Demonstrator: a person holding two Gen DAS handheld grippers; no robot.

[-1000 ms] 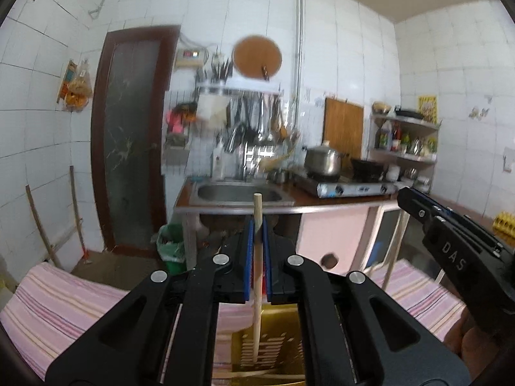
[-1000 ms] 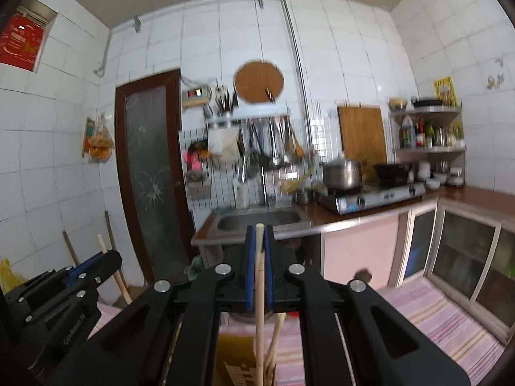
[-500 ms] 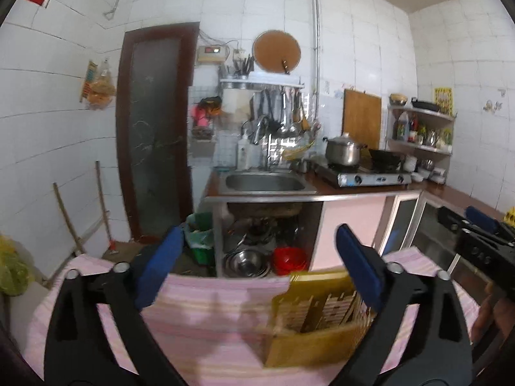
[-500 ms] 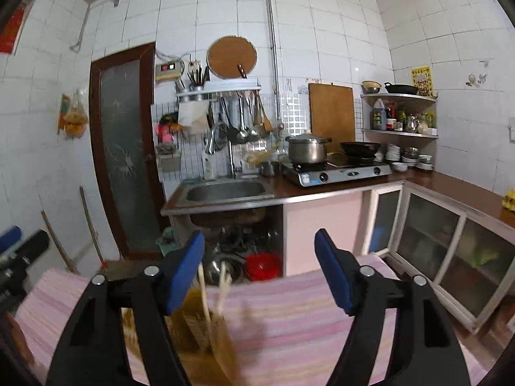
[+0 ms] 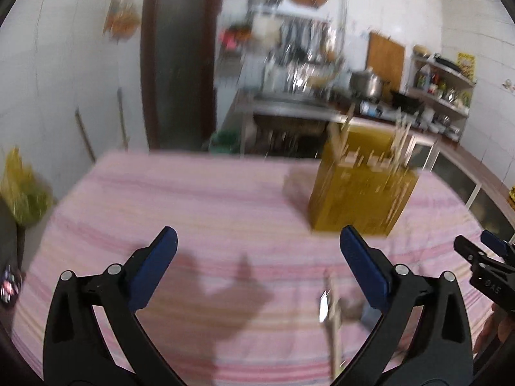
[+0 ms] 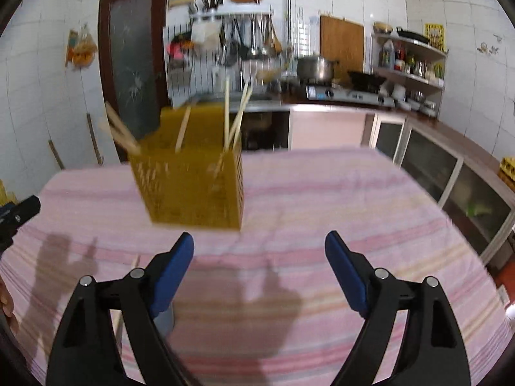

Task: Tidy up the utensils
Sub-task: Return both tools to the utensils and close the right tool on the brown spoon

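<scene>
Both the left gripper and right gripper are empty, the left spread wide and the right opening, so the next move is likely grabbing the loose utensils near the table's near edge for the yellow holder farther back.

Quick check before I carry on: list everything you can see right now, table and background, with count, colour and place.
utensil holder: one, yellow, on the table, far side.
chopsticks: several, pale wood, upright and leaning in the holder; exact count unclear.
loose utensils: blurred, pale, lying on the cloth near the left gripper; count unclear.
tablecloth: one, pink striped, covering the table.
sink counter: one, steel, behind the table.
pot: one, silver, on the stove.
door: one, dark brown, back left.
left gripper: jaws open, empty.
right gripper: jaws opening, empty.
</scene>
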